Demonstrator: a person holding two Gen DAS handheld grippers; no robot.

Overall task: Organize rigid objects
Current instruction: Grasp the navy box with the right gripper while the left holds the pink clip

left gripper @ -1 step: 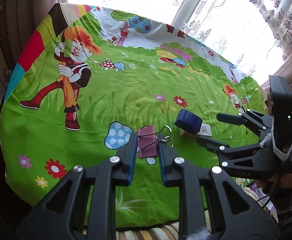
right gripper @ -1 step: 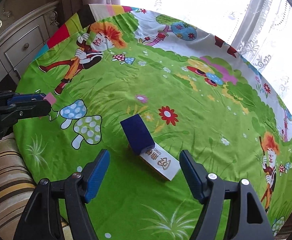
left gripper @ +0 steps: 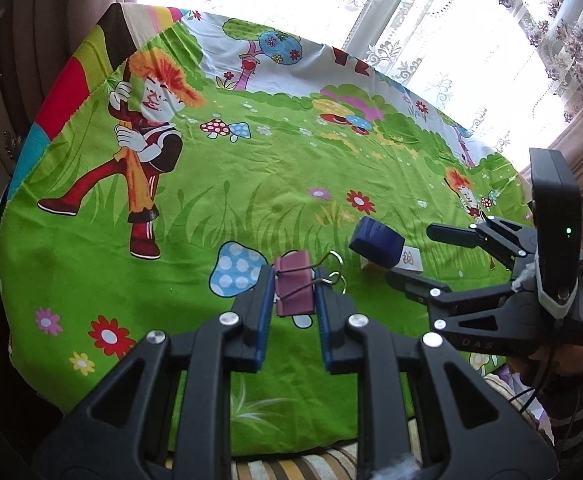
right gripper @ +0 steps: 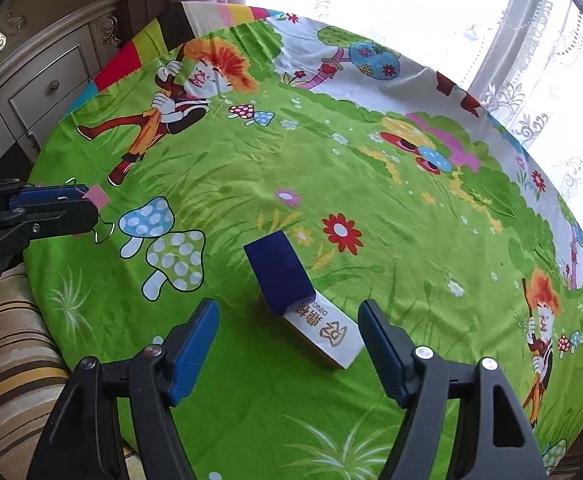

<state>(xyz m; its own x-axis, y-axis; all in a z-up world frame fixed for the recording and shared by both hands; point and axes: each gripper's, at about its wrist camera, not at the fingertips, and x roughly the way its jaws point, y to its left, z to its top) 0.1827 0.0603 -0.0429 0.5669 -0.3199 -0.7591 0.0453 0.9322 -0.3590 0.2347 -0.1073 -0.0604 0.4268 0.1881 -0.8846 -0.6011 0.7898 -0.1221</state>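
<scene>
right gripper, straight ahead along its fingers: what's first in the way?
Likely the blue-and-white box. It lies on the tablecloth just ahead of the open right gripper, roughly centred between the pads. Depth is unclear, so it might pass above.

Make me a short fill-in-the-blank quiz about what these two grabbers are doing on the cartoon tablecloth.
1. The left gripper is shut on a pink binder ____.
2. The right gripper is ____, with nothing gripped.
3. The box between its fingers has a dark ____ sleeve.
4. The tablecloth is mostly ____.

Missing words: clip; open; blue; green
</scene>
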